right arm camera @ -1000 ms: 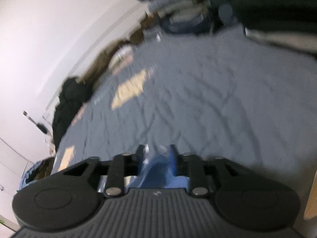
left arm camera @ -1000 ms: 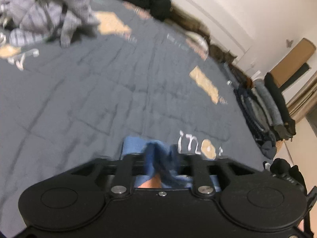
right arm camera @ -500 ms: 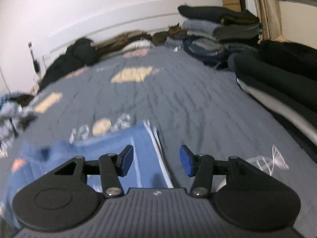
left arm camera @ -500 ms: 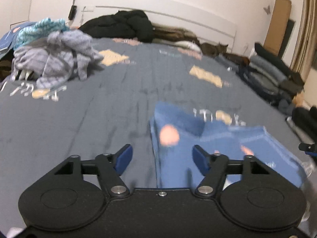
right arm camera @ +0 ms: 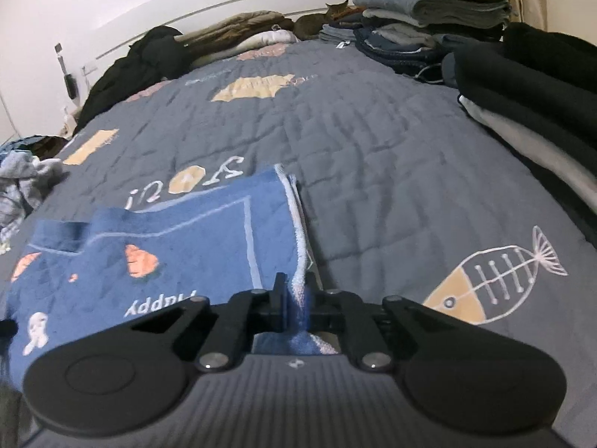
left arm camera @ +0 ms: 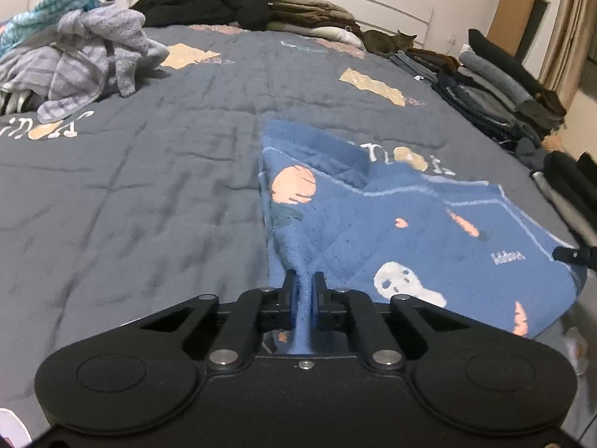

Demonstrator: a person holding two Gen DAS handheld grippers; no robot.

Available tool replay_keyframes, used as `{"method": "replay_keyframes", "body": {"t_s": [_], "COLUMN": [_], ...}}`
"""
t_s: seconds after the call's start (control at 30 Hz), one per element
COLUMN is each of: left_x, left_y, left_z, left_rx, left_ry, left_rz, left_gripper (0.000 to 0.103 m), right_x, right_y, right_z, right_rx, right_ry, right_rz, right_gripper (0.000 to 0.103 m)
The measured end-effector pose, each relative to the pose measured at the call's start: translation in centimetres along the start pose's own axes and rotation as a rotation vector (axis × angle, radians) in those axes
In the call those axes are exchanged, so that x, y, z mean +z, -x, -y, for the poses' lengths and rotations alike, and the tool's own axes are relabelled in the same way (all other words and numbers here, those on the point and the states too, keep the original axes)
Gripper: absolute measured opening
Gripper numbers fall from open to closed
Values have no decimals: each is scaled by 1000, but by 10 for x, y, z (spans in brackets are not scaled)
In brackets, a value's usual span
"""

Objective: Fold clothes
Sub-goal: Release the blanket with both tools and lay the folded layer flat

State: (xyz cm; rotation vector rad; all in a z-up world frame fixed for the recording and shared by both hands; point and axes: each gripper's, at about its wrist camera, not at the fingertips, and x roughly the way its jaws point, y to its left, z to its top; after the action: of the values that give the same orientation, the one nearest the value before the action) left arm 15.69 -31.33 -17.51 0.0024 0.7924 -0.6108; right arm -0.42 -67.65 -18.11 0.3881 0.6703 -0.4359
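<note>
A blue towel with carrot and rabbit prints (left arm camera: pixel 391 224) lies folded over on the grey quilted bed cover (left arm camera: pixel 130 186). My left gripper (left arm camera: pixel 303 283) is shut on the towel's near left corner. My right gripper (right arm camera: pixel 295 287) is shut on the towel's (right arm camera: pixel 179 246) near right corner, by its white-striped edge. The towel spans between the two grippers and its far part rests on the bed. The tip of the right gripper (left arm camera: pixel 574 254) shows at the right edge of the left wrist view.
A heap of unfolded grey and teal clothes (left arm camera: pixel 74 56) lies at the far left. Black and brown garments (left arm camera: pixel 209 0) lie along the headboard, with a cat (left arm camera: pixel 388 41) beside them. Stacks of folded clothes (right arm camera: pixel 429 18) line the bed's right side.
Half a second ago both grippers were open above the towel lying on the bed. Now both have shut on its near corners.
</note>
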Motion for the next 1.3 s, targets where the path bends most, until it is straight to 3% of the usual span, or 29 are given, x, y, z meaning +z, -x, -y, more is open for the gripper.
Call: {"method": "replay_keyframes", "body": {"t_s": [0.1, 0.23, 0.4, 0.47, 0.53, 0.63, 0.77, 0.83, 0.97, 1.07, 1.1, 1.2, 1.3], "left_x": [-2, -4, 21, 35, 49, 68, 75, 75, 78, 77, 78, 90, 104], "left_y": [-7, -8, 2, -12, -30, -57, -96, -107, -107, -98, -92, -81, -71], "left_z": [5, 3, 9, 14, 19, 26, 26, 22, 3, 12, 16, 43, 72], "left_rx": [5, 57, 133, 139, 144, 139, 149, 147, 167, 210, 230, 98, -59], "left_ry": [-58, -76, -170, -206, -240, -277, -294, -288, -199, -279, -304, -320, -328], "left_rz": [-40, -28, 72, 68, 59, 39, -54, -82, -73, -34, -5, 24, 46], "left_gripper": [10, 35, 48, 49, 57, 57, 54, 6, 6, 17, 27, 31, 43], "right_x": [-3, -9, 8, 18, 24, 24, 22, 22, 24, 27, 28, 32, 36], "right_y": [9, -2, -9, -12, -17, -28, -38, -39, -37, -33, -32, -27, -24], "right_z": [4, 4, 1, 0, 0, -1, -4, -3, -2, 2, 3, 9, 17], "right_rx": [14, 11, -14, -7, -1, 16, 11, 6, 2, 9, 14, 24, 42], "right_ry": [25, 66, 103, 104, 73, 46, 47, 42, 34, -1, -11, -43, -90], "right_rz": [5, 4, 66, 86, 97, 81, 65, 74, 84, 85, 85, 84, 69], "right_gripper": [7, 11, 20, 25, 28, 29, 30, 30, 30, 31, 31, 31, 34]}}
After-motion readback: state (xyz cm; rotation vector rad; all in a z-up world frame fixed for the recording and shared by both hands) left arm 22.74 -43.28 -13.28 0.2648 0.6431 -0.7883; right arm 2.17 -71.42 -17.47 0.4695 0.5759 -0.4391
